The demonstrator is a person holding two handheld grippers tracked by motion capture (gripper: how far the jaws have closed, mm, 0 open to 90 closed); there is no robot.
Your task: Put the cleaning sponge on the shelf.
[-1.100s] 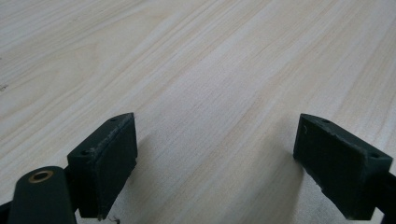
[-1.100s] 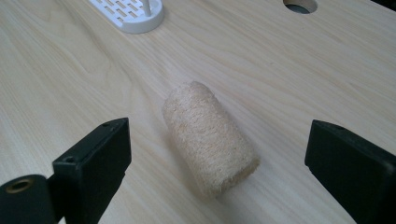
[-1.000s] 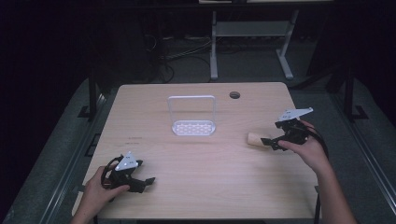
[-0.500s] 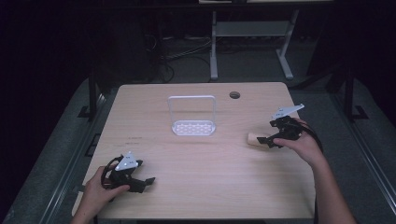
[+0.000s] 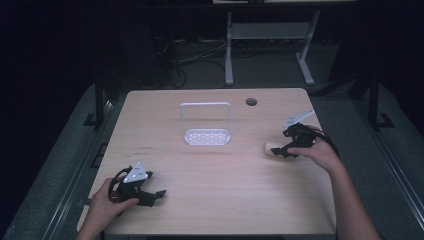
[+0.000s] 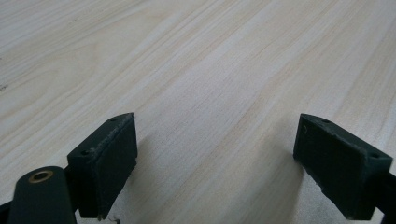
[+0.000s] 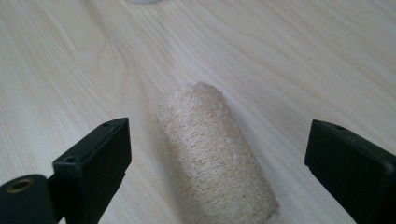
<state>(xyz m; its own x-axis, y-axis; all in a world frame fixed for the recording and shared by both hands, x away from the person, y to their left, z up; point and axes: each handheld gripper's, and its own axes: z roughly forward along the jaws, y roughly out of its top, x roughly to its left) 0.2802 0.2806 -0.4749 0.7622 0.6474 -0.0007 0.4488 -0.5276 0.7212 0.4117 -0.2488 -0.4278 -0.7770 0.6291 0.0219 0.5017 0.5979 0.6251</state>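
A: What's the biggest thing here?

B: The pale wooden tabletop [image 5: 215, 200]. A small round hole [image 5: 251, 102] sits near its far edge, right of the middle.

A: And on it?

B: Toward the far middle stands a white rack [image 5: 206, 125], a perforated base with an upright wire loop over it. It is well apart from both hands.

A: Where are the hands?

B: The person's left hand [image 5: 107, 205] rests at the near left corner and holds the left tongs [image 5: 156, 196], which lie low on the bare wood. Their jaws are spread wide, released, with only wood grain between them in the left gripper view.

A: The right side?

B: The right hand [image 5: 320, 152] is at the right edge with the right tongs [image 5: 280, 150]. They are released too, jaws wide apart.

A: Anything between those?

B: Yes, a beige, rough-fibred roll [image 7: 212, 154] lying on its side on the wood. In the right gripper view it sits between the two jaws, touching neither.
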